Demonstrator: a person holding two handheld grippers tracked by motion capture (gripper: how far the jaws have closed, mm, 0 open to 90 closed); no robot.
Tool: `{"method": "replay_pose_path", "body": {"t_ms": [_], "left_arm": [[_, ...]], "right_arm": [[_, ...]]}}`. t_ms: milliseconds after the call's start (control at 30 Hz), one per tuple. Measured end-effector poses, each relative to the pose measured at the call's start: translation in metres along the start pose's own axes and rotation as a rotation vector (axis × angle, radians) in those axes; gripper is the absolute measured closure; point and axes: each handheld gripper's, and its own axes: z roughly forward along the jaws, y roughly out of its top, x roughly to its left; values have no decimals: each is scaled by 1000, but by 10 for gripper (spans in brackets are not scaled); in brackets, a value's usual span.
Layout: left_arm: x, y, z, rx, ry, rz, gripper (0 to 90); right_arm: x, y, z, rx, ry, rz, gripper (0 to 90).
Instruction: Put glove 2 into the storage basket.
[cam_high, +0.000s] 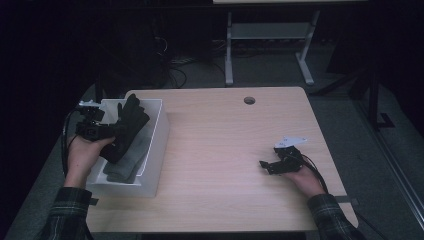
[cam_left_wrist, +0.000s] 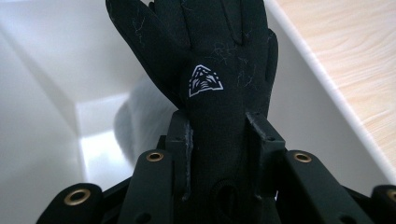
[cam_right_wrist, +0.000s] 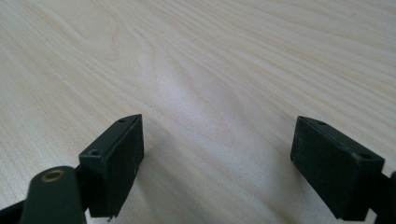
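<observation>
A: Item count, please.

B: Two claws, one per hand. One black glove (cam_high: 127, 125), with a white triangular emblem visible in the left gripper view. One white bin (cam_high: 159, 145) at the left edge of the counter (cam_high: 225, 150). One grey fabric item (cam_high: 127, 160) lying in the bin's bottom; whether it is a single piece or a pair cannot be determined.

A: Claw status?

B: The left claw (cam_left_wrist: 218, 135) is clamped on the glove at the wrist section, both pads pressing the fabric from either side. The glove hangs over the bin interior, fingers pointing away from the claw, above the grey item. The right claw (cam_right_wrist: 217, 168) rests on the counter at the right, jaws spread wide with bare wood between them.

A: Obstructions?

B: In the left gripper view the glove's fingertips are cut off by the top edge, and the cuff is hidden behind the claw body. The glove covers most of the grey item in that view. In the high view the scene is dim; the glove's outline merges with the left claw.
</observation>
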Motion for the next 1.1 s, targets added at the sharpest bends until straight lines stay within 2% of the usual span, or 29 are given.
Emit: {"method": "replay_pose_path", "body": {"t_ms": [300, 400, 600, 633, 700, 767, 867, 967, 1067, 1100], "left_arm": [[11, -21, 29, 75, 15, -41, 655], [12, -27, 36, 96, 37, -52, 650], [14, -34, 45, 104, 66, -65, 621], [15, -34, 45, 102, 68, -57, 614], [15, -34, 44, 98, 80, -72, 580], [16, -32, 43, 98, 85, -66, 513], [15, -30, 41, 102, 106, -80, 434], [15, -26, 38, 88, 130, -51, 367], [12, -22, 32, 57, 134, -58, 320], [12, -21, 31, 55, 132, -38, 311]], "right_arm": [[0, 0, 0, 3, 1, -1, 172], [0, 0, 0, 3, 0, -1, 172], [0, 0, 0, 0, 0, 0, 172], [0, 0, 0, 1, 0, 0, 172], [0, 0, 0, 0, 0, 0, 172], [0, 0, 0, 0, 0, 0, 172], [0, 0, 0, 0, 0, 0, 172], [0, 0, 0, 0, 0, 0, 172], [0, 0, 0, 0, 0, 0, 172], [0, 0, 0, 0, 0, 0, 172]]}}
